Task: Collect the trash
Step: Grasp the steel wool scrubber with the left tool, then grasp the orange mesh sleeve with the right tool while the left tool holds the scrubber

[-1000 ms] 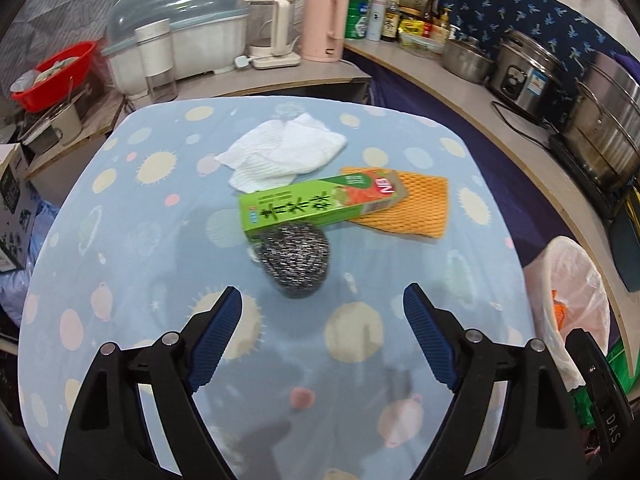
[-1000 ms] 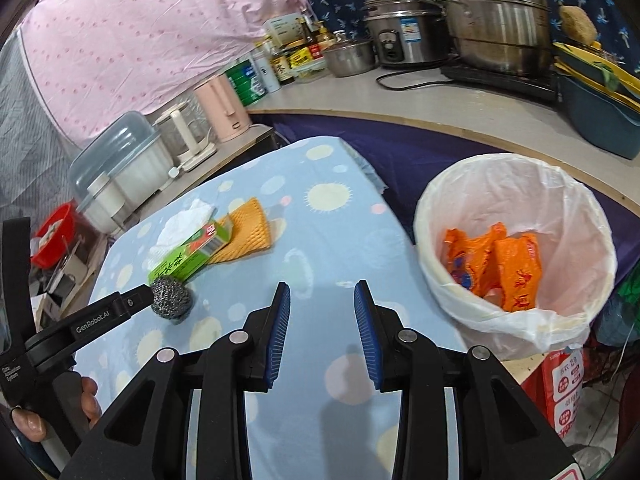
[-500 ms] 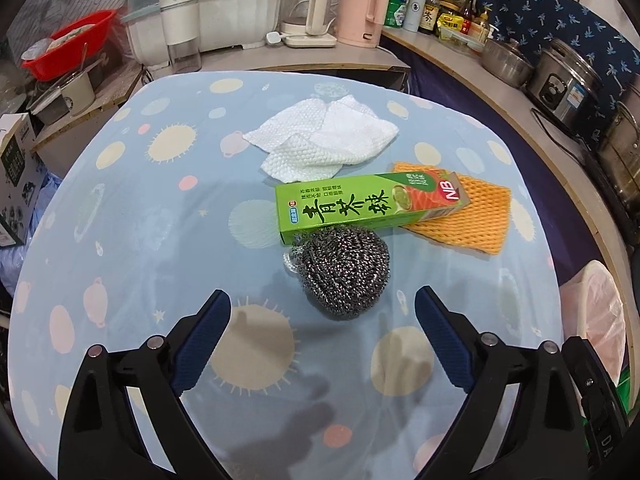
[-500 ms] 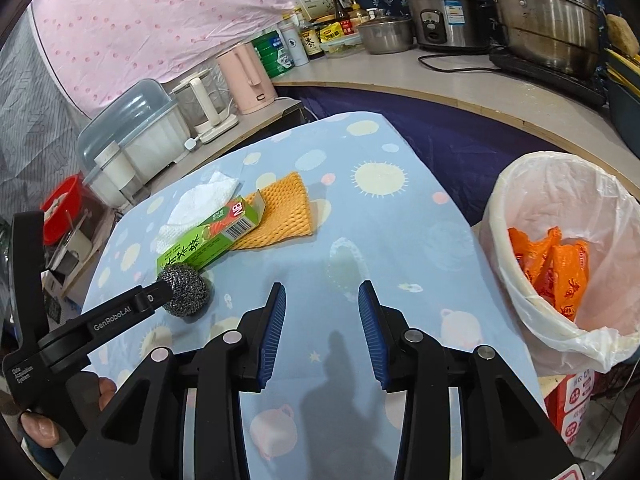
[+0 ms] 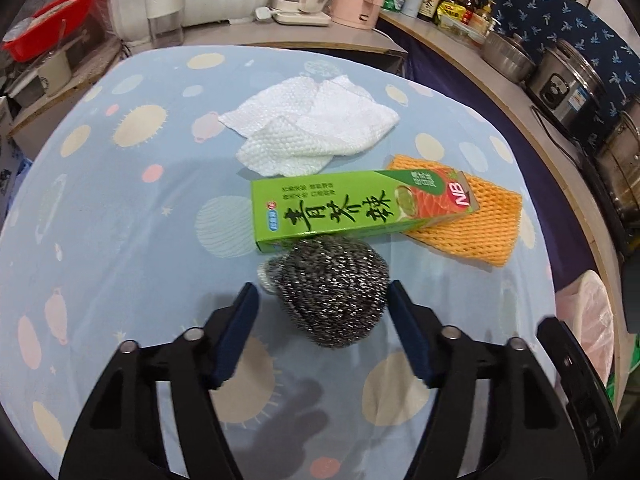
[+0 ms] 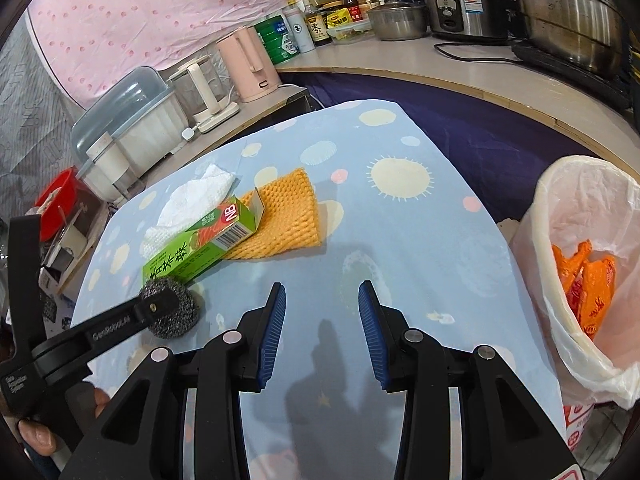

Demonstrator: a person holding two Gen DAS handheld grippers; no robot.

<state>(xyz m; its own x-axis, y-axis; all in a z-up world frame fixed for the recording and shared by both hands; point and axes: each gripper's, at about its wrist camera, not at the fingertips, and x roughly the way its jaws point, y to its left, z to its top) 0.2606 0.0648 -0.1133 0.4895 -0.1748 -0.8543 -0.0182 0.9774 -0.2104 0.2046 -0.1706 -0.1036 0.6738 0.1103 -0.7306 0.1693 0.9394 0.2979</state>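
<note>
Shiny steel-wool scourer [image 5: 334, 292], glossy cardboard box [image 5: 352, 208]

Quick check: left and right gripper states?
Left gripper: open, its fingers either side of the steel scourer, not clamped.
Right gripper: open, empty.

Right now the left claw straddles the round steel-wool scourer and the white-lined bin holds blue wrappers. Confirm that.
Not quite: the wrappers in the white-lined bin are orange, as the right wrist view shows. The left claw does straddle the round steel-wool scourer.
</note>
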